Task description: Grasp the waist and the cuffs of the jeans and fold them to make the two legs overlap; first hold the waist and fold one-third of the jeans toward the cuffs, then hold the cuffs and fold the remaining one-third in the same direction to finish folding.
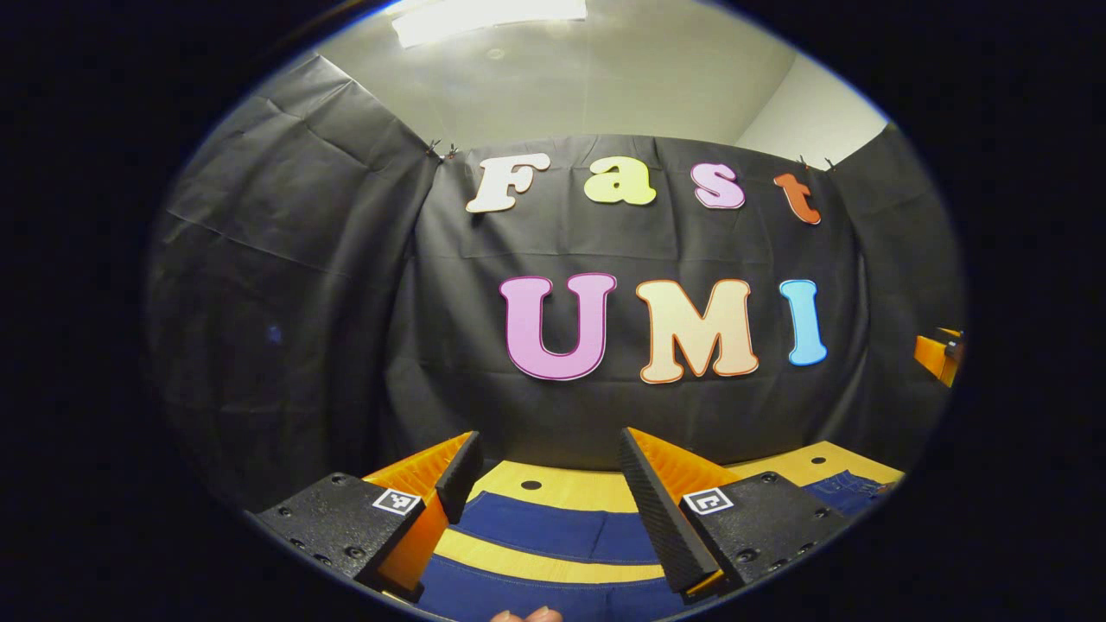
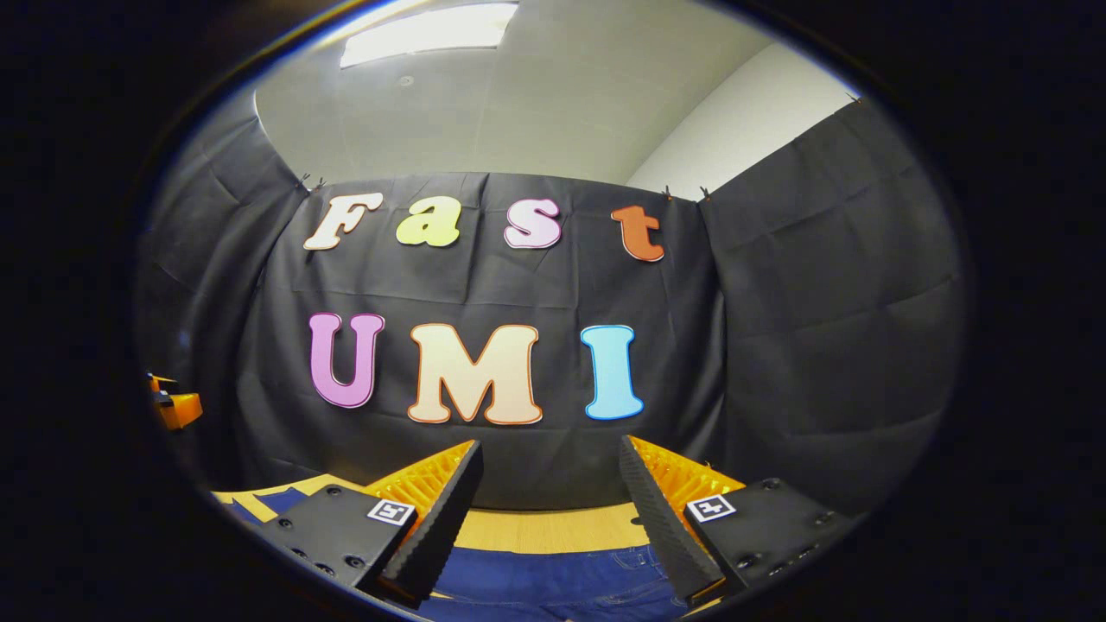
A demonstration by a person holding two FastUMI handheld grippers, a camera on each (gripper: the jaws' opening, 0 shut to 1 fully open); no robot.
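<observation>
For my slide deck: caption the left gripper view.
Open left gripper poised above blue jeans spread on a wooden table.

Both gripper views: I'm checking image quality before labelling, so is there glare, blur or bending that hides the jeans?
Left gripper view: ceiling light blown out, table edge bowed by fisheye, jeans sharp. Right gripper view: ceiling light also glaring, jeans dim but readable at the bottom edge; no motion blur in either.
</observation>
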